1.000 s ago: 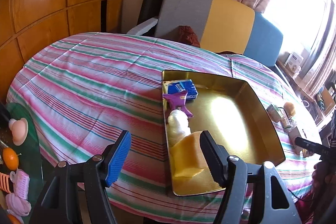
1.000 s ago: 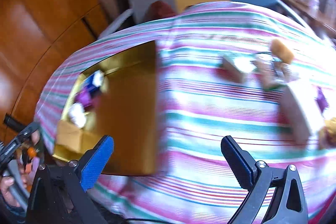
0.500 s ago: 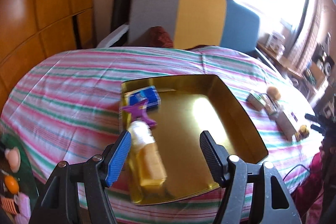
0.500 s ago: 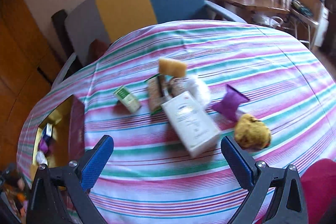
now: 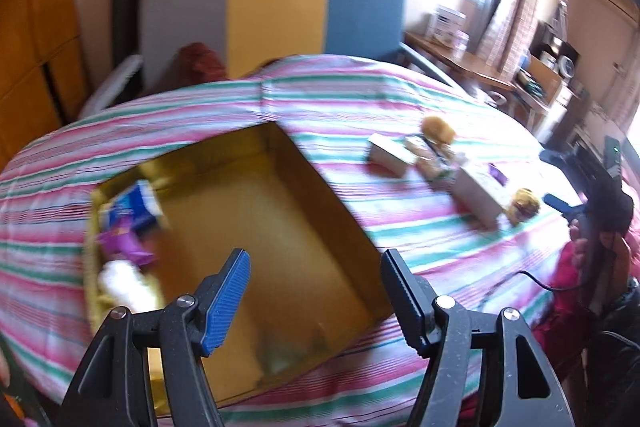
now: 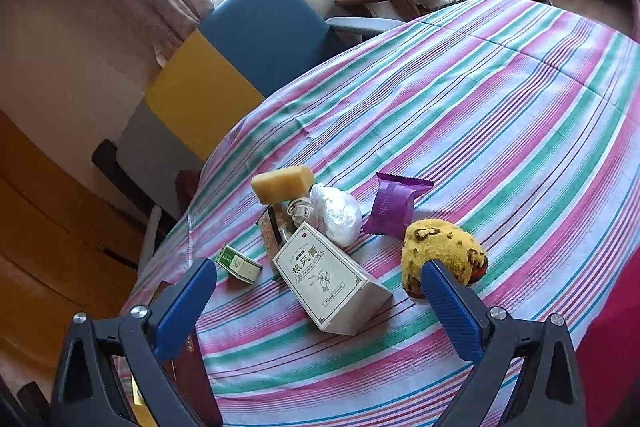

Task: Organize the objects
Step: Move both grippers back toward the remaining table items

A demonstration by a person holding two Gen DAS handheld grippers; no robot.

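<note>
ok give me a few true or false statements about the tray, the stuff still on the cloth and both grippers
1. The gold tray holds a few items at one end. True.
2. The left gripper grips a sponge. False: its jaws are open and empty.
3. The white carton lies on the striped tablecloth. True.
4. The purple packet lies on the carton. False: it lies on the cloth beside a white bundle.
5. The right gripper is open. True.

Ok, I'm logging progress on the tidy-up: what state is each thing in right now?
Tray: partly filled, items at one end.
Left gripper: open, empty, over the tray.
Right gripper: open, empty, over the pile.
White box: lying flat on the cloth.
Purple packet: sealed, on the cloth.
Green box: closed, on its side.
</note>
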